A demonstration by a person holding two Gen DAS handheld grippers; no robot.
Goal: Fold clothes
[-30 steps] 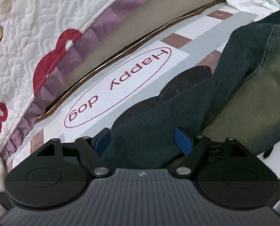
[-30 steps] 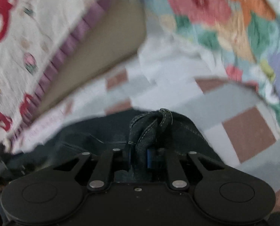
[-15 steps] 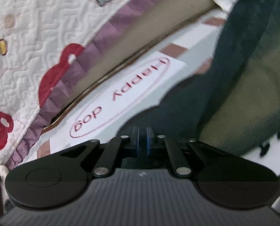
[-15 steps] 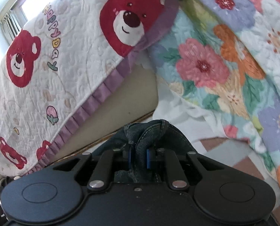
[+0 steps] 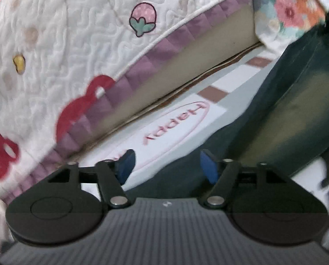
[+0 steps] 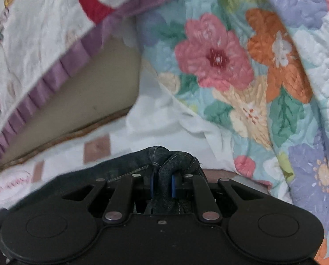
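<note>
Right wrist view, right gripper angled down, fingers pinching jeans

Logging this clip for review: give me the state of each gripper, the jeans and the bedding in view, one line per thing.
left gripper: jaws opening, pads apart, gripping nothing.
right gripper: shut on a bunched fold of the jeans.
jeans: dark denim, not yet folded; one end pinched and lifted, the rest draped across the bed sheet.
bed sheet: lying flat, partly covered.
bear quilt: draped, purple frill hanging.
floral quilt: rumpled, heaped.
</note>
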